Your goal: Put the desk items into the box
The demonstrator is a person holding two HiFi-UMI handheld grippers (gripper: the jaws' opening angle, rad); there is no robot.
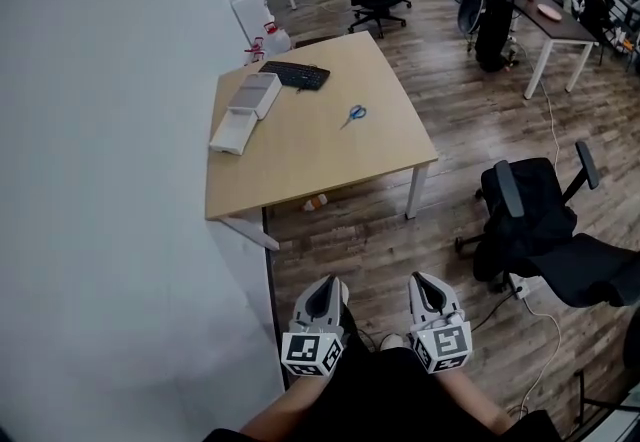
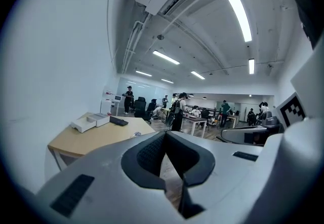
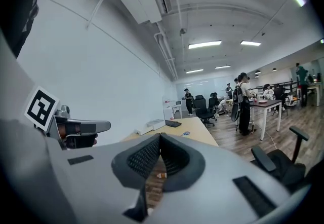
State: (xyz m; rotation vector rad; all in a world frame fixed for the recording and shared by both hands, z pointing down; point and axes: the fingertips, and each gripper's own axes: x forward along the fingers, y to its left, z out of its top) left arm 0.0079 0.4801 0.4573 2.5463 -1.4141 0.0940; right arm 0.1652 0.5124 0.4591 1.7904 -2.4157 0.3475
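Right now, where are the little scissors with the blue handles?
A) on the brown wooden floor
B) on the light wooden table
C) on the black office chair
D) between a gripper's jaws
B: the blue-handled scissors lie flat on the light wooden table, a little apart from the black keyboard.

Head camera looks steeply down, desk [image 1: 330, 145] far off at twelve o'clock. Cameras on left gripper [image 1: 327, 285] and right gripper [image 1: 423, 282] face forward, low, sharing that desk.
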